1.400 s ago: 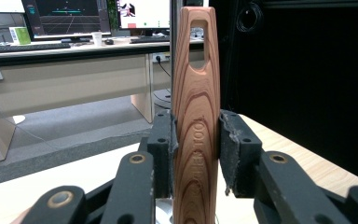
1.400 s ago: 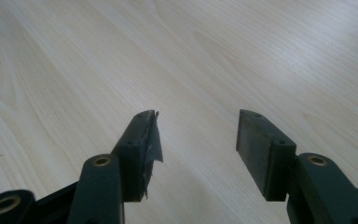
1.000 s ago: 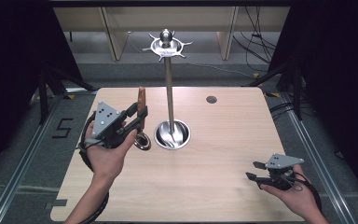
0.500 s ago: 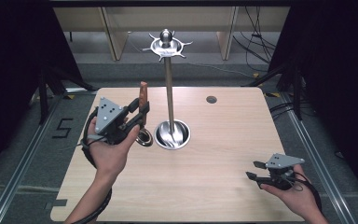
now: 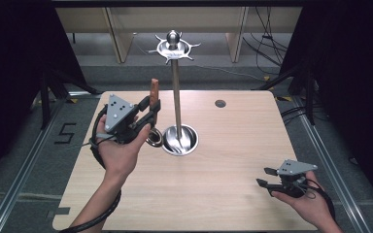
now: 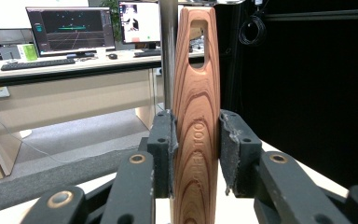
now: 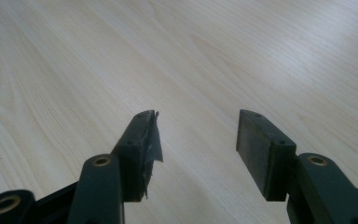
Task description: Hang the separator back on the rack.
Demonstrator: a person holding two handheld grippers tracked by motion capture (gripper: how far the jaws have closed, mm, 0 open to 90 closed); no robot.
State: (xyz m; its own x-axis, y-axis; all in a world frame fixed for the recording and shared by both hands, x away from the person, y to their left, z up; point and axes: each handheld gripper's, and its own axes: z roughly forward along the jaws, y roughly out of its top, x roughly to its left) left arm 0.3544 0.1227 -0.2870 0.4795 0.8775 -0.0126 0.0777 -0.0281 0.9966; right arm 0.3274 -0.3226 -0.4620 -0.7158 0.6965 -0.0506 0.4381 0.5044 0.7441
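The left gripper point(image 5: 151, 108) is up and in, nearer the stand point(image 5: 176, 82) than a second ago, when it sat lower and farther left. Its jaws are pinched tight on a wooden handle point(image 6: 196, 116), which stands upright between the pads with its slotted end on top (faint lettering on the wood, too blurred to read). From above, the handle point(image 5: 154, 89) rises just left of the stand's pole, and a metal ring hangs below the gripper, close to the stand's round base point(image 5: 180, 140).

The right gripper point(image 5: 267, 177) hasn't budged: low over the near right part of the table point(image 5: 233, 194), held in the right hand point(image 5: 307, 204), jaws spread with nothing between them. Its own camera shows bare wood grain past the two pads point(image 7: 144, 140).

The stand's base is a shiny dish; whether anything lies in it, I cannot tell. Count: one stand, one wooden handle, two grippers, one small dark hole point(image 5: 220, 103) in the far tabletop.
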